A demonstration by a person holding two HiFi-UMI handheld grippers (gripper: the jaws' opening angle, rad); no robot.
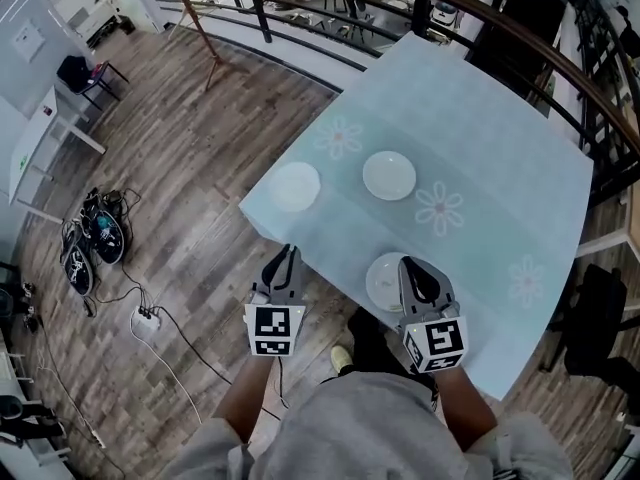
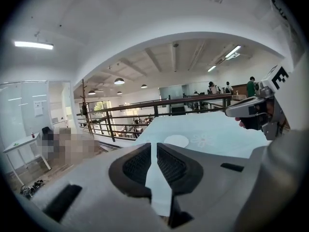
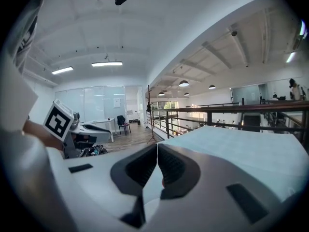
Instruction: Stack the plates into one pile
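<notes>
plates (image 1: pixel 389 175): three, white, round, found unstacked and well apart on the table (image 1: pixel 500 138). table draped in pale blue cloth with faint flower prints, standing on a wooden floor (image 1: pixel 190 258) beside a dark railing (image 1: pixel 258 8). left gripper (image 1: pixel 287 252) held at the table's near left edge, jaws pressed together, nothing between them. right gripper (image 1: pixel 409 262) held over the near edge, jaws likewise closed tip to tip and empty, tips overlapping the near plate (image 1: pixel 378 283) in the head view; contact with it not determinable. middle plate (image 1: pixel 392 178) further in, among the flower prints. left plate (image 1: pixel 295 186) close to the left edge. one plate (image 2: pixel 176 140) also seen ahead of the left gripper in the left gripper view.
</notes>
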